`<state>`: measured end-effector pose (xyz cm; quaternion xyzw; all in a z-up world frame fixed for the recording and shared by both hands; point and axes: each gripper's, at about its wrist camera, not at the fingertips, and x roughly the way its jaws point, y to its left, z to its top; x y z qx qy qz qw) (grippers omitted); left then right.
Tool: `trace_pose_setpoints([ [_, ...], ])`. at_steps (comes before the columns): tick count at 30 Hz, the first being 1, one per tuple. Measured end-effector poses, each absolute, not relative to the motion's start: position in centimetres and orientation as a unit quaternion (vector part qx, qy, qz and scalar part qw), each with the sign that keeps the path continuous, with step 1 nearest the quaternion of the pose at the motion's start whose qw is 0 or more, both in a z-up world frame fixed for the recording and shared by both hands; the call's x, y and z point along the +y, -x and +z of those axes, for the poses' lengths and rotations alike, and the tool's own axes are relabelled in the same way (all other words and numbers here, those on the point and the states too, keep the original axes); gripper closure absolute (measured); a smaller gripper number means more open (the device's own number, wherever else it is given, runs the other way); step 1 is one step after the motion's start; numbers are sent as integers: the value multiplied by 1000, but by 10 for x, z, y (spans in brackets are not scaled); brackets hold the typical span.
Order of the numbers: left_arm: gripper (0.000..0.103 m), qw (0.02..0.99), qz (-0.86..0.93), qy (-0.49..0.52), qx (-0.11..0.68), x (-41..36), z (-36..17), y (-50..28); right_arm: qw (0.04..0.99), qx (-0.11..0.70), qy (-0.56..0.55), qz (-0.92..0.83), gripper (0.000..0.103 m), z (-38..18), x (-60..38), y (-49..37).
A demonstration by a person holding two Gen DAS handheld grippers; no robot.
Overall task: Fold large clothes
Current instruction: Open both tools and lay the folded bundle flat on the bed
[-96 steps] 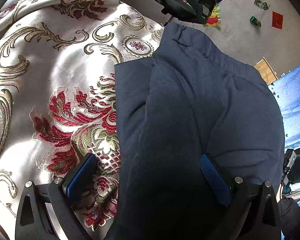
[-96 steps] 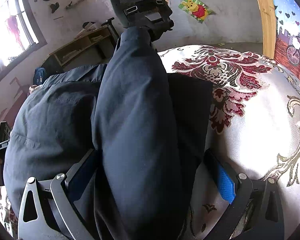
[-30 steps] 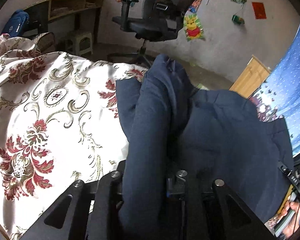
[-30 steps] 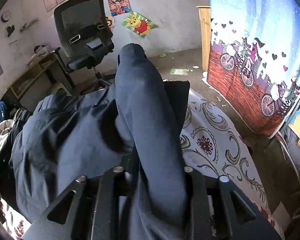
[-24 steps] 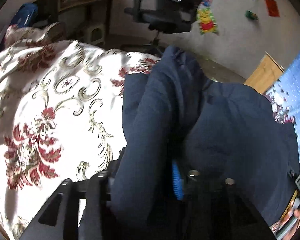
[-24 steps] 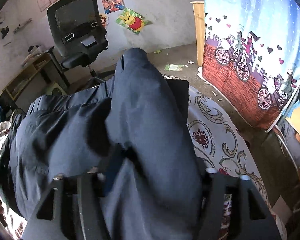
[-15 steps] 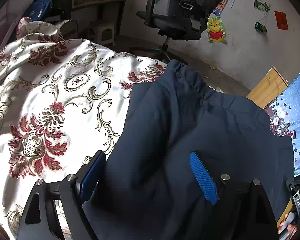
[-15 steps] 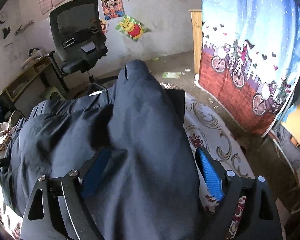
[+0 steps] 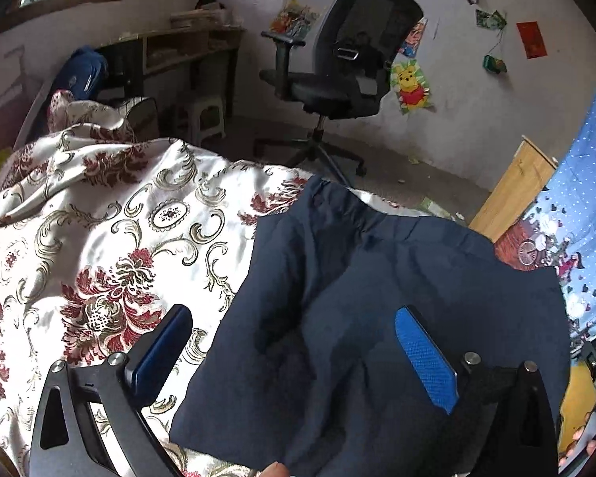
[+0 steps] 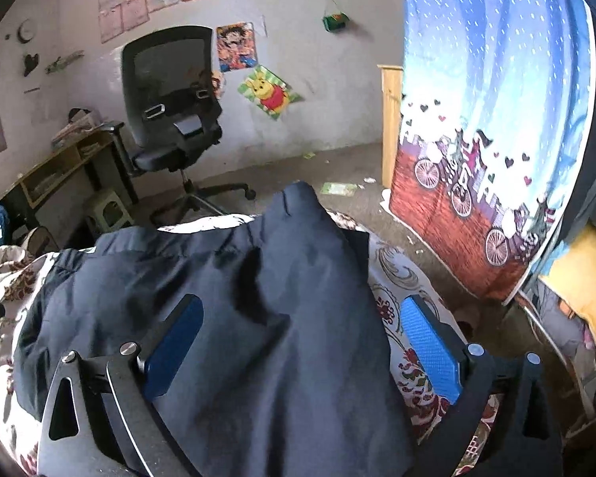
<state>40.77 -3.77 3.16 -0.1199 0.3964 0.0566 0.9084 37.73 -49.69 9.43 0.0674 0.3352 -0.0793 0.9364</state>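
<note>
The left view shows much of the flowered bedcover (image 9: 99,238) beside the dark blue garment (image 9: 377,298); the right view shows instead the blue curtain (image 10: 496,119) and a raised fold of the garment. The left gripper (image 9: 294,338) and the right gripper (image 10: 298,338) are both opening their jaws wide; cloth lies below them, not pinched. An office chair (image 10: 171,119) stands behind the bed.

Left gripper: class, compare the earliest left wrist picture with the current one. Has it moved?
Yes. The left gripper has risen and drawn back from the navy garment: the office chair, cut off at the top edge before, now shows whole, and the jaws are opening.
</note>
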Motion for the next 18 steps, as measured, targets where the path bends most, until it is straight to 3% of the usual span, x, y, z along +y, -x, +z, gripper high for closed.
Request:
trace_pose_setpoints([
  [18, 0, 954, 23, 65, 293, -70, 89, -312, 953, 294, -45, -52, 2, 164, -465, -298],
])
